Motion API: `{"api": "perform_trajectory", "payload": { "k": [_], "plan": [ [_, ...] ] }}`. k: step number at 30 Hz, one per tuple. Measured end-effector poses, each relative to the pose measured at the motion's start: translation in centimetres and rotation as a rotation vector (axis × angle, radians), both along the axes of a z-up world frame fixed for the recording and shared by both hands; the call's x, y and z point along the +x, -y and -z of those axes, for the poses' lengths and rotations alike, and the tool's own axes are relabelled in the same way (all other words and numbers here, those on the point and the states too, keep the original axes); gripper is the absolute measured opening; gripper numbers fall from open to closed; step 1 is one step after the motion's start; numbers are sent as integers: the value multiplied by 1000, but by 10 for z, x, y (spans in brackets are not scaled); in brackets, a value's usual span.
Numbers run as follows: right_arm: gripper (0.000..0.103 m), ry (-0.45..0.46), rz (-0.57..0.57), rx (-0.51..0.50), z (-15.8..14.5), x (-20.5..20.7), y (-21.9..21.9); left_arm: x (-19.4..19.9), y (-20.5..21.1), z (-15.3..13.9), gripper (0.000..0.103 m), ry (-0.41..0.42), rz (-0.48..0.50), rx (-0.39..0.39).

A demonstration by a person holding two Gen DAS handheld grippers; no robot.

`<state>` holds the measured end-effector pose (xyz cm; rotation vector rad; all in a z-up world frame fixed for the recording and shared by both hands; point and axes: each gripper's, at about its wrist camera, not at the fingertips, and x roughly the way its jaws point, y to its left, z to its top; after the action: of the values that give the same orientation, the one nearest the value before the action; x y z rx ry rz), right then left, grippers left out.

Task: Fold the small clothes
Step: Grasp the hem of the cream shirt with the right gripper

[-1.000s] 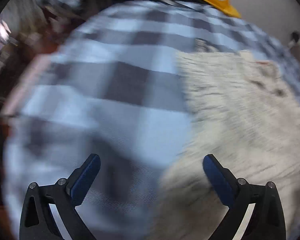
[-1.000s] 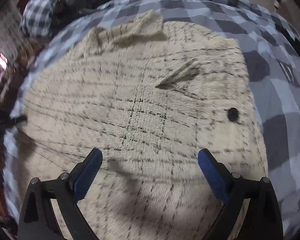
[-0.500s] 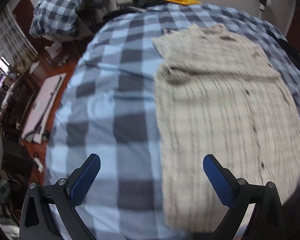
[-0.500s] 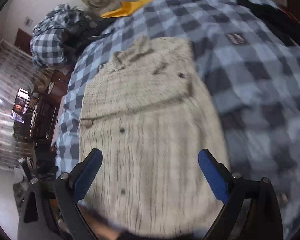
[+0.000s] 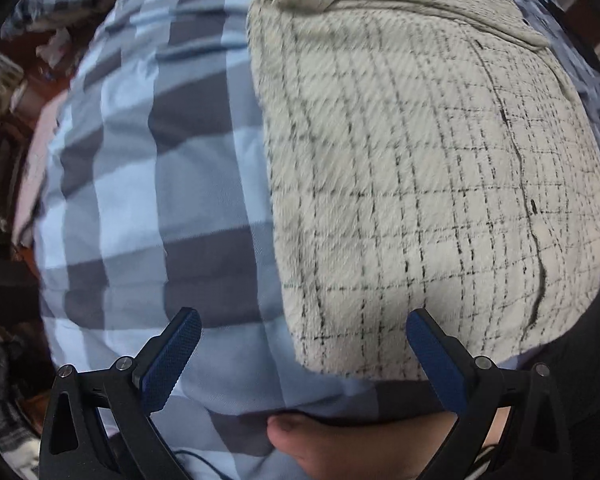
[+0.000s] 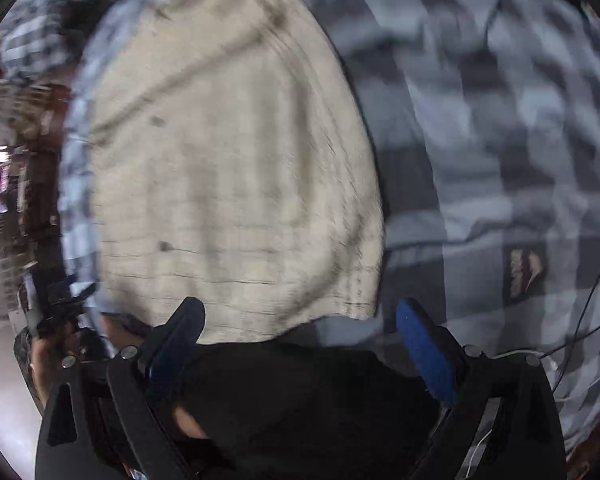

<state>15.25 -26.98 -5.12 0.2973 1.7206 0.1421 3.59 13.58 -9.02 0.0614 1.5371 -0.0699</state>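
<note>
1. The cream checked jacket (image 5: 420, 168) lies flat on the bed's blue-and-grey checked cover (image 5: 160, 168), front side up, with its hem at the near edge of the bed.
2. The left gripper (image 5: 304, 354) hangs just above the jacket's near-left hem corner. Its fingers are spread wide with nothing between them.
3. The right gripper (image 6: 300, 344) is at the jacket's (image 6: 228, 168) near-right hem corner, also wide open and empty. That view is badly smeared, so whether it touches the fabric can't be told.
4. Handling guess: it looks like thick, fuzzy tweed-type cloth, so soft but with some body. Probably heavier than a tee, not slippery, and it'll make bulky creases rather than sharp ones.
5. Best hold is likely the two hem corners, pinching through both layers, then carrying them up toward the collar end of the jacket.
6. Watch the dark buttons (image 5: 533, 205) near the front opening; gripping on one would probably slip.
</note>
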Motion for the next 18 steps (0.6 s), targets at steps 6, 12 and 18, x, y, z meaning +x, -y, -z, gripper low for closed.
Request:
{"api": "perform_trajectory", "payload": {
  "k": [6, 12, 18],
  "plan": [
    [95, -207, -87, 31, 92, 16, 14, -4, -15, 26, 93, -106, -46, -78],
    [94, -324, -173, 103, 149, 15, 5, 3, -5, 45, 90, -162, -6, -76],
    [70, -325, -303, 59, 167, 28, -23, -4, 4, 79, 59, -260, 26, -63]
  ]
}}
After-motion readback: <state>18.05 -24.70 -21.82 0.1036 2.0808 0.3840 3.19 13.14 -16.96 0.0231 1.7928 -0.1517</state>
